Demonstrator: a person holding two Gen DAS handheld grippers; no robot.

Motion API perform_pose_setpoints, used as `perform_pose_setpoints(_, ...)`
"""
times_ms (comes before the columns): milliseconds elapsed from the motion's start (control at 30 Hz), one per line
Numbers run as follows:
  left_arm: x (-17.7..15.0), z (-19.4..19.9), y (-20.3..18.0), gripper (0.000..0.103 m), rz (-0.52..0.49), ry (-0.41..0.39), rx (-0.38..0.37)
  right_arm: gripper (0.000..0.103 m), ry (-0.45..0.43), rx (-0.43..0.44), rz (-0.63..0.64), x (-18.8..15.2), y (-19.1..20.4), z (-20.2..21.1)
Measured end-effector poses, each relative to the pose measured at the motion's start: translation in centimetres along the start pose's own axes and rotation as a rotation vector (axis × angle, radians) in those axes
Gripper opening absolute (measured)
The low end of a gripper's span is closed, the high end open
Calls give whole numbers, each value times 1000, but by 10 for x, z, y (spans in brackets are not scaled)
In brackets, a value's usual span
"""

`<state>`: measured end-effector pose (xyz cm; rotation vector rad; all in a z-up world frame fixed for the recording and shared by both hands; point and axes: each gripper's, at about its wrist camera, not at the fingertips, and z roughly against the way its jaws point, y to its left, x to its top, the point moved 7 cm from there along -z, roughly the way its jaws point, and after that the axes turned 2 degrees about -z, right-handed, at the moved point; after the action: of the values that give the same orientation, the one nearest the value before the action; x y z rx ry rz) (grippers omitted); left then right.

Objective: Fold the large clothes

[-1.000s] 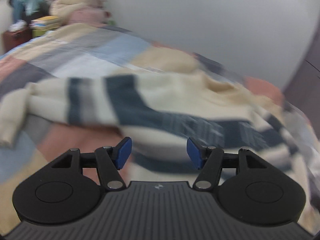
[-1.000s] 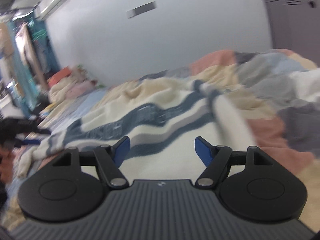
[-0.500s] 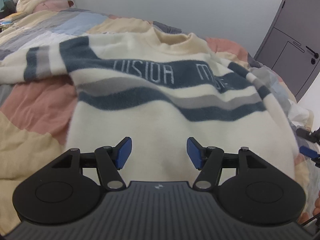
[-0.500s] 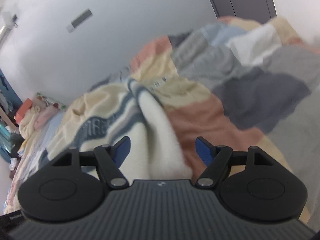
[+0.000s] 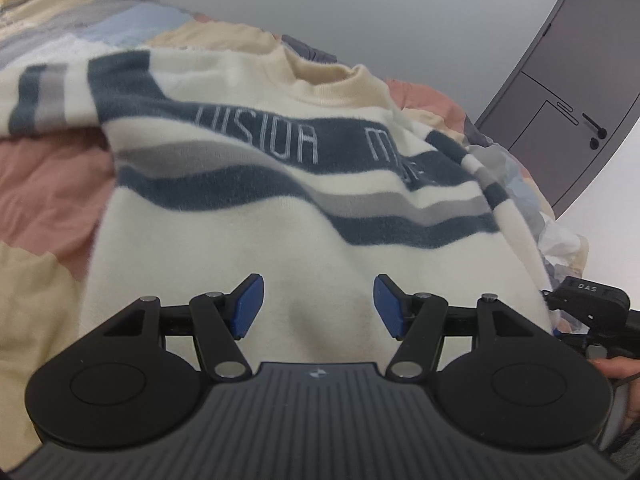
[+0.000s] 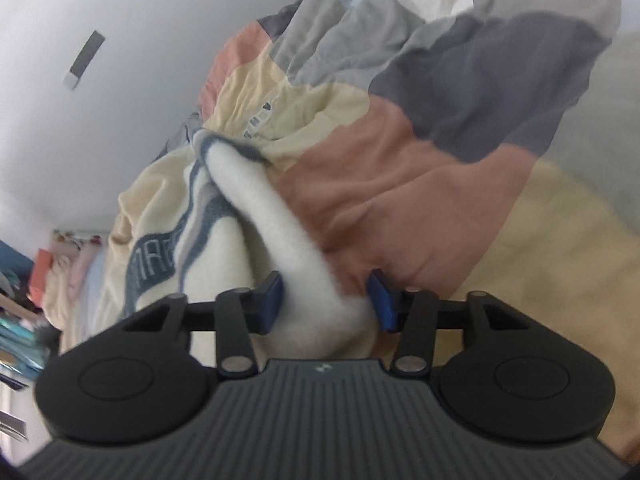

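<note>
A cream sweater (image 5: 256,240) with dark blue and grey wavy stripes and lettering lies face up on a patchwork quilt (image 5: 44,192). My left gripper (image 5: 318,306) is open over the sweater's lower hem, empty. In the right wrist view the sweater's right sleeve (image 6: 280,220) runs down between the blue pads of my right gripper (image 6: 326,302). The jaws are still apart around the cuff and I cannot tell if they pinch it. The right gripper also shows at the right edge of the left wrist view (image 5: 596,304).
The quilt (image 6: 420,160) covers the bed in pink, cream, grey and blue patches. A grey door (image 5: 568,92) stands at the right. Piled bedding and clothes (image 6: 60,264) sit at the far end of the bed by the white wall.
The left gripper has swung to face the sweater squarely over its hem. The right gripper has tilted and moved onto the right sleeve, whose cuff now sits between its narrowing jaws.
</note>
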<state>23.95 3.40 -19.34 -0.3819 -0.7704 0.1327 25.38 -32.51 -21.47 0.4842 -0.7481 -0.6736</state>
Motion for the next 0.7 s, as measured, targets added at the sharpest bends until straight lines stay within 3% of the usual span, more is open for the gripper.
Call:
perform_pose_setpoints(33,-1,-2,1,66,8,3,-7,31,-6,-3,18,-1,3,0)
perform_pose_setpoints(133,-2,-6,1,67,30,25,-40,19,-20,9,85,1,17,3)
perform_pose_setpoints(333,-5,-6,6,67,59,40,-44,14,-118,3,291,32,52,29)
perform_pose_setpoints(500,-2,-5,11,66,94,29,-49,13,-253,-80,343,108,64,53)
perform_pose_setpoints(667,-7,-20,11,66,146,81,-63,11,-441,-282,597,194,91,46)
perform_pose_setpoints(700,-8,-23,12,66,158,87,-63,2,-463,-330,632,207,95,34)
